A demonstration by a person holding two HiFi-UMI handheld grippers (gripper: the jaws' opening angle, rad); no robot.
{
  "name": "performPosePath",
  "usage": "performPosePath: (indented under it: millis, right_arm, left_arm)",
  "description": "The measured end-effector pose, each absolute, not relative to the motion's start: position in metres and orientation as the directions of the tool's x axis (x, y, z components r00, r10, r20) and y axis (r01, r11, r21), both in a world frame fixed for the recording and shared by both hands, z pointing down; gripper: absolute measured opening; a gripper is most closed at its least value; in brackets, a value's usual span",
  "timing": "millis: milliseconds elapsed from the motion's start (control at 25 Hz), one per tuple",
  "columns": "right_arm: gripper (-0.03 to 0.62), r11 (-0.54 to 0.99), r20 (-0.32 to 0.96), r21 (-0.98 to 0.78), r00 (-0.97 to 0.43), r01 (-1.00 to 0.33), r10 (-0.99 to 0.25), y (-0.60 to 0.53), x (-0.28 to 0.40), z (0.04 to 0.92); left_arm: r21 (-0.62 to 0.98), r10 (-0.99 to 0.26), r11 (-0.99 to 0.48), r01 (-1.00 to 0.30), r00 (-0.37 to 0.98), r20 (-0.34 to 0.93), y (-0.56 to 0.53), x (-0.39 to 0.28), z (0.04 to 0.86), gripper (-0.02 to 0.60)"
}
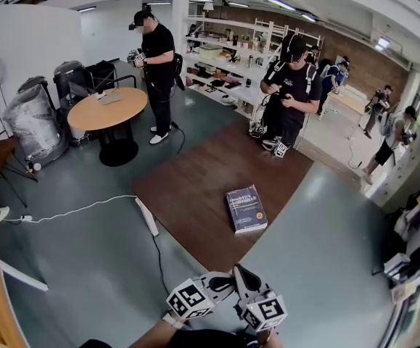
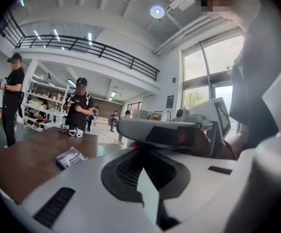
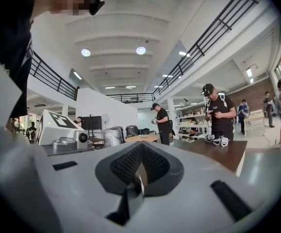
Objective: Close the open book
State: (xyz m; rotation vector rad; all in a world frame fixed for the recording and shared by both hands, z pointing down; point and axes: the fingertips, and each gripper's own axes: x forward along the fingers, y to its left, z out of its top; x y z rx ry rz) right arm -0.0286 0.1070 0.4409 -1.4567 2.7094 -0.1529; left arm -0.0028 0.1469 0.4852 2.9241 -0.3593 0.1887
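Note:
A dark blue book [image 1: 246, 209] lies closed and flat on the brown table [image 1: 188, 194]; in the left gripper view the book [image 2: 70, 157] shows small at the left. Both grippers hang close together at the bottom of the head view, well short of the book and apart from it. My left gripper [image 1: 220, 283] is shut with nothing in it, its jaws meeting in its own view [image 2: 147, 178]. My right gripper [image 1: 244, 275] is shut and empty too [image 3: 138, 171]. Each gripper points roughly level.
A person [image 1: 293, 93] stands at the table's far end, where another pair of grippers [image 1: 278, 147] lies. A second person [image 1: 155, 71] stands by a round wooden table [image 1: 108, 107]. Shelves [image 1: 231, 56] line the back. A white cable [image 1: 72, 210] crosses the floor.

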Motion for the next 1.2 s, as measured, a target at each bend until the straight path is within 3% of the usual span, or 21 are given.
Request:
performPosePath:
  millis: [160,400,520,800,1200]
  right_arm:
    - [-0.014,0.547,0.021,-0.185,-0.559,-0.817,-0.829,0.107,-0.018,0.45]
    - [-0.014,0.449,0.067,-0.142,-0.461,-0.882,-0.885,0.107,0.03,0.452]
    - [-0.014,0.472,0.057,-0.182,-0.488,-0.863,-0.871,0.112,0.036,0.451]
    - [-0.014,0.419,0.122,-0.134,-0.434,-0.898,-0.892,0.112,0.058,0.457]
    - [-0.014,0.459,0.133,-0.084,-0.466,-0.885,-0.875,0.11,0.053,0.445]
  left_arm:
    - [0.188,-0.2,-0.954,-0.235,0.962,0.187,0.164,0.031,0.495,0.003]
    - [0.221,-0.32,-0.911,-0.349,0.934,0.157,0.152,0.053,0.492,0.003]
    - [0.22,-0.329,-0.907,-0.359,0.93,0.164,0.148,0.055,0.491,0.003]
    - [0.138,-0.369,-0.902,-0.409,0.897,0.242,0.152,0.082,0.494,0.003]
    - [-0.072,-0.423,-0.905,-0.42,0.866,0.268,0.151,0.085,0.48,0.003]
